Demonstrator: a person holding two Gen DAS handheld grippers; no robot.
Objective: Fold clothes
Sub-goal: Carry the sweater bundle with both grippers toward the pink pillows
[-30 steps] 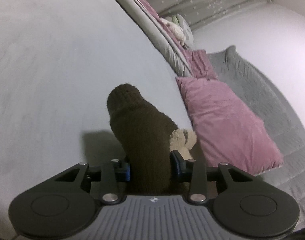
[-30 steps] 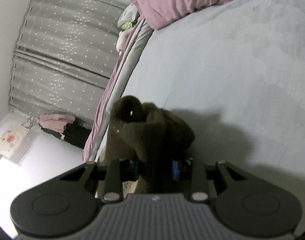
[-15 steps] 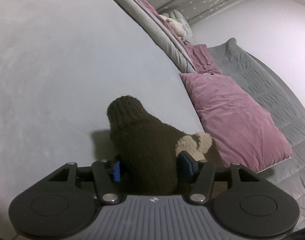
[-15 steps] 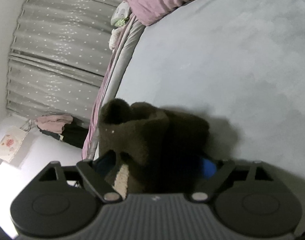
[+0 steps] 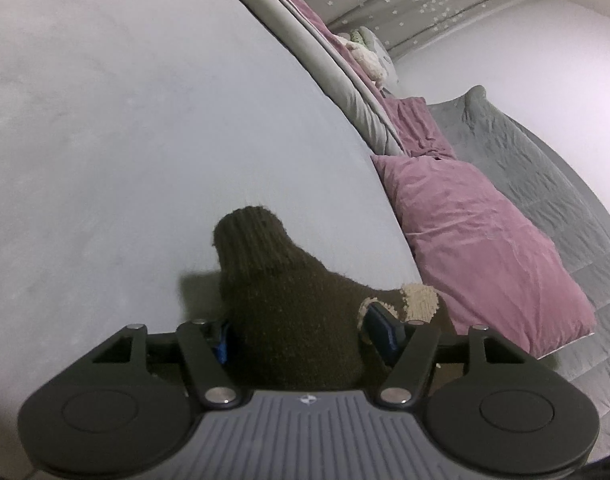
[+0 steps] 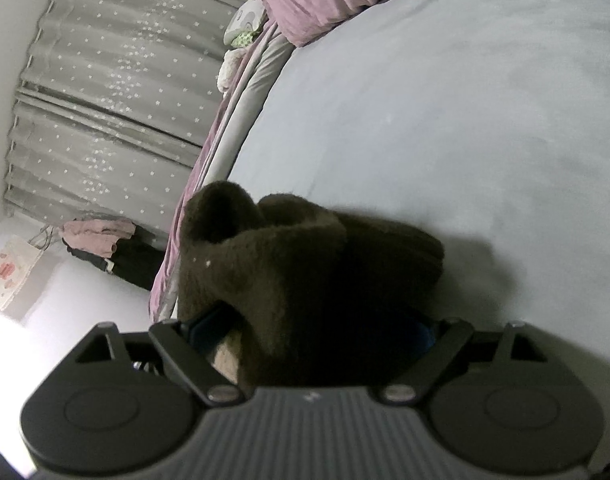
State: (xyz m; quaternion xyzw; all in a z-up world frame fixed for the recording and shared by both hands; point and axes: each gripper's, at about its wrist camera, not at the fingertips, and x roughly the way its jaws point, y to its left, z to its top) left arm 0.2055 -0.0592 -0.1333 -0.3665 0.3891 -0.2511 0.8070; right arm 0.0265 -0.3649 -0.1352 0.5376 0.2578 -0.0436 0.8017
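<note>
A dark brown fuzzy knit garment (image 5: pixel 281 296) with a cream trim patch (image 5: pixel 421 302) lies bunched on the pale grey bed sheet (image 5: pixel 125 140). My left gripper (image 5: pixel 301 332) stands open, its blue-padded fingers spread on either side of the brown fabric. In the right wrist view the same brown garment (image 6: pixel 305 272) sits folded in a heap between the wide-spread fingers of my right gripper (image 6: pixel 309 332), which is open. The fabric hides most of both fingertips there.
A pink pillow (image 5: pixel 481 248) and a grey quilted blanket (image 5: pixel 545 152) lie to the right. Stuffed toys (image 5: pixel 365 52) sit at the bed's far edge. A starred grey curtain (image 6: pixel 117 92) and a pile of clothes (image 6: pixel 105 240) stand beyond the bed.
Both grippers were shut on the brown garment a second ago; both have opened and let it go. The garment has settled lower onto the sheet.
</note>
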